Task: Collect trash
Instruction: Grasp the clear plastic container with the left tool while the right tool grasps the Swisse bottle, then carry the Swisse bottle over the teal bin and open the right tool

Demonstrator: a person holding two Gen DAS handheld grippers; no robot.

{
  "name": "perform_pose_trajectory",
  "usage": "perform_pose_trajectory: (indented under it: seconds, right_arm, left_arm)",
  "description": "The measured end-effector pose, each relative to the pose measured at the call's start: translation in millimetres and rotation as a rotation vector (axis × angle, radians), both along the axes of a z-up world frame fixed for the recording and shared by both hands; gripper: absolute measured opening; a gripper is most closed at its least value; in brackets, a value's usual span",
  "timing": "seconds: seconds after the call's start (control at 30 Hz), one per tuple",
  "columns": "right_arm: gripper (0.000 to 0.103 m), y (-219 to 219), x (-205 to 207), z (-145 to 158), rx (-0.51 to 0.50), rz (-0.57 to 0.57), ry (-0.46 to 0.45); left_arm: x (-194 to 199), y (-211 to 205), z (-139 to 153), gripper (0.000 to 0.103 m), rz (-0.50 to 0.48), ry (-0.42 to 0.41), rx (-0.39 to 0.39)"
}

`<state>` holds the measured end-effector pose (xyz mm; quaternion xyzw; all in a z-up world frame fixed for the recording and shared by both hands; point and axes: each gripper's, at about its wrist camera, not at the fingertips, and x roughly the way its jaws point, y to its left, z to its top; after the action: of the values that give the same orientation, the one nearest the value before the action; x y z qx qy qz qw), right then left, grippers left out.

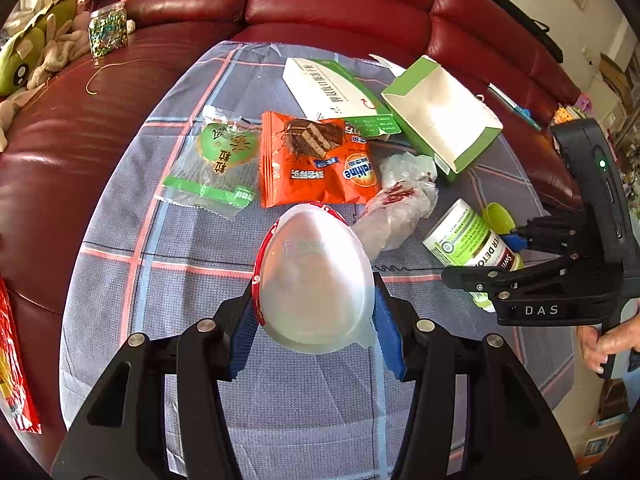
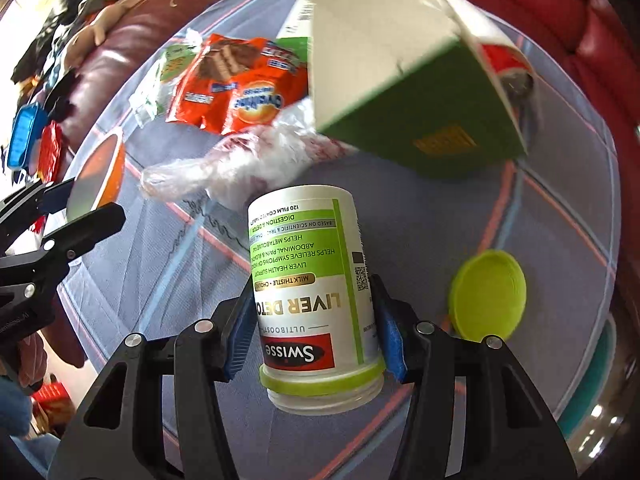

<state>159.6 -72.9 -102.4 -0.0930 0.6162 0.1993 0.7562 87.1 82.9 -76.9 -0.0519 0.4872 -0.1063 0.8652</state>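
Two light, rigid pieces held: left gripper (image 1: 314,322) clamped on slick cup (image 1: 314,280), right gripper (image 2: 316,334) clamped mid-body on capless bottle (image 2: 314,288), lid (image 2: 486,294) at 3 o'clock.

A dark red leather sofa (image 1: 344,4) curves behind the table, far ahead of the left tool. On its seat, up and to the left, lie a green plush toy (image 1: 22,60), beige soft toys (image 1: 60,52) and a clear jar of glittery bits (image 1: 107,32), with a loose yellow thread (image 1: 108,74) just beside it. The checked blue-grey tablecloth (image 1: 192,264) with pink and pale-blue stripes spreads beneath the tool.
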Motion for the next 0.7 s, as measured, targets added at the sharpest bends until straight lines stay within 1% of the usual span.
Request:
perform_pose_trajectory:
  seconds: [0.2, 0.27, 0.43, 0.7]
  right_arm:
    - [0.054, -32.4, -23.2, 16.0, 0.038, -0.070, -0.019]
    - [0.054, -36.7, -30.0, 22.8, 0.056, -0.088, -0.030]
    - [0.054, -65.2, -48.1, 40.8, 0.108, -0.148, -0.059]
    - [0.054, -106.7, -66.1, 53.3, 0.174, -0.237, -0.087]
  left_arm:
    - [-4.7, -19.5, 7.7, 0.050, -0.034, -0.013, 0.004]
    - [-8.3, -29.5, 11.7, 0.050, -0.054, -0.023, 0.013]
    - [-16.7, -50.2, 22.6, 0.050, -0.092, -0.045, 0.035]
    - [-28.4, -87.3, 44.2, 0.050, -0.150, -0.085, 0.080]
